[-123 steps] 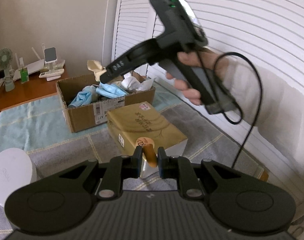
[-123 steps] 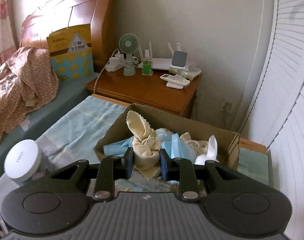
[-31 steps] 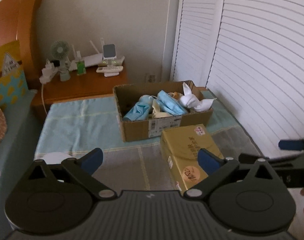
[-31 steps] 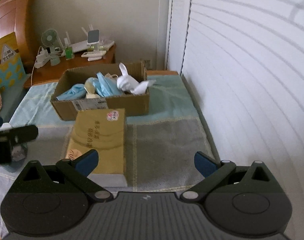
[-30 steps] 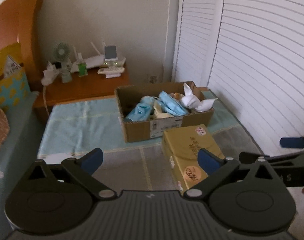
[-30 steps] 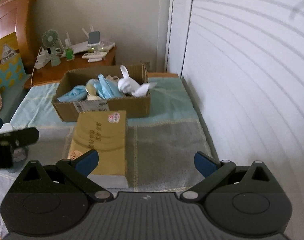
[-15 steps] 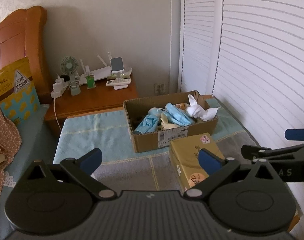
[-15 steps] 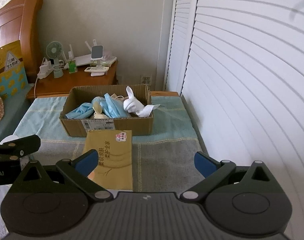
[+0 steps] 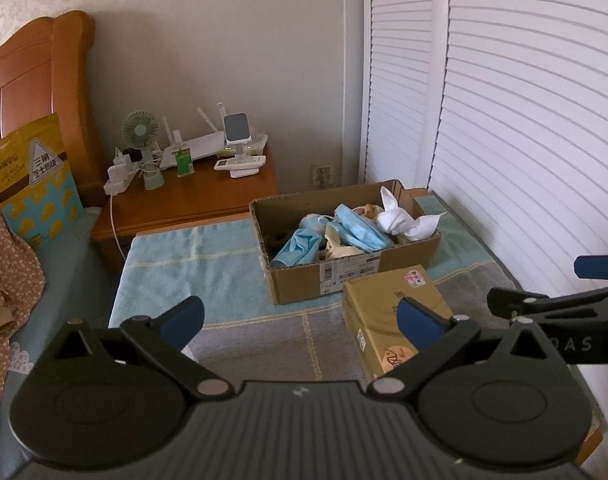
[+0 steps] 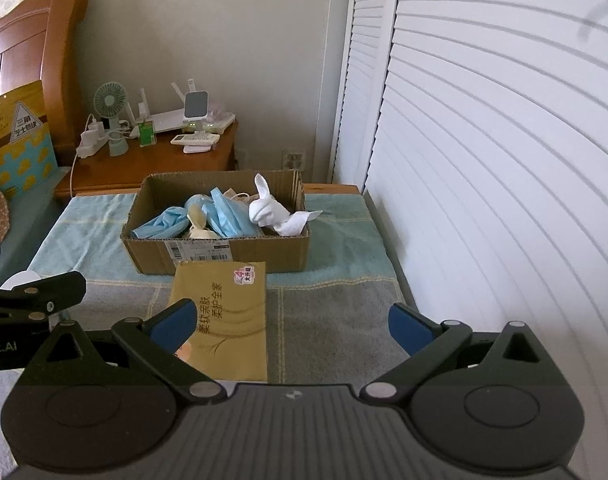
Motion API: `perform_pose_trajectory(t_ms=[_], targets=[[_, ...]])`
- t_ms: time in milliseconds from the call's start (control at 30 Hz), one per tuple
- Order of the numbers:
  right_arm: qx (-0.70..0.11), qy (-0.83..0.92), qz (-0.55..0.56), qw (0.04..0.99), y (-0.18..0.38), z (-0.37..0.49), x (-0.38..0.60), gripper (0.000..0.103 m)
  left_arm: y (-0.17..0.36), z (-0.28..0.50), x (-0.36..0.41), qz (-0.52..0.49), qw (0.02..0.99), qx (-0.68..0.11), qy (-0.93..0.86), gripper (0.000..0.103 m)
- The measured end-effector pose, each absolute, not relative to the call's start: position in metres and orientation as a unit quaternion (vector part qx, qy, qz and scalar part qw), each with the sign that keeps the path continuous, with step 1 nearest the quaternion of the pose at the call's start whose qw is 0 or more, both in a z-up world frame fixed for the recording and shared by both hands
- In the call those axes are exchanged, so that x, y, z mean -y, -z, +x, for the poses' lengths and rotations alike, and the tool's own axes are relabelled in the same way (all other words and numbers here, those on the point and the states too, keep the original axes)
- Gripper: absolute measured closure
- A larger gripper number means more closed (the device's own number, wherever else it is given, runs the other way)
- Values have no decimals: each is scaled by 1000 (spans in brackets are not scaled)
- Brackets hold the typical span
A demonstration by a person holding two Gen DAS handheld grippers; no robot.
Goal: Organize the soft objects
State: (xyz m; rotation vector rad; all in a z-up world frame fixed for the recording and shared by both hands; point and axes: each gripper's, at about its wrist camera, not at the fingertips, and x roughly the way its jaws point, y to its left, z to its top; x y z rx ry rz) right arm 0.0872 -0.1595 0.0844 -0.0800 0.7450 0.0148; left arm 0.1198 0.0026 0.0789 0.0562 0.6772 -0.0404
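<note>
On the towel-covered table (image 10: 336, 248), the open cardboard box (image 10: 224, 250) serves as the landmark, and the soft things all lie inside it: crumpled blue face masks (image 10: 228, 212) in the middle, a blue bundle (image 10: 160, 222) toward its left end, a cream cloth (image 10: 198, 226) tucked between them at the front wall, and a knotted white cloth (image 10: 270, 212) at its right end, one tail hanging over the rim. Just in front of the box, touching or nearly touching its labelled front wall, sits a yellow tissue pack (image 10: 228, 320) with a small pink sticker at the corner nearest the box. Behind the box, a wooden nightstand (image 10: 152, 160) carries a small green fan (image 10: 110, 118), a white router and a remote. To the right of the box runs a white louvred door (image 10: 484, 160). The right claw (image 10: 290, 324) hangs well in front of the box, above the tissue pack and the grey part of the towel, its blue-padded jaws spread wide with nothing between them. The left claw (image 9: 300, 316) is likewise held back from the box, in front of it and to its left, jaws spread wide and empty; in its own view the box (image 9: 344, 256) sits beyond its right finger. Each camera catches the tip of the other tool at its edge.
</note>
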Motion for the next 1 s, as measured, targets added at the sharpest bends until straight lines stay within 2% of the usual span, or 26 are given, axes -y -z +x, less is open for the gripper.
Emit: perform_pose_trajectory(t_ms=[1000], targets=[[-364, -7, -39, 931, -85, 85, 161, 0, -78, 120, -1, 27, 941, -335, 22, 1]])
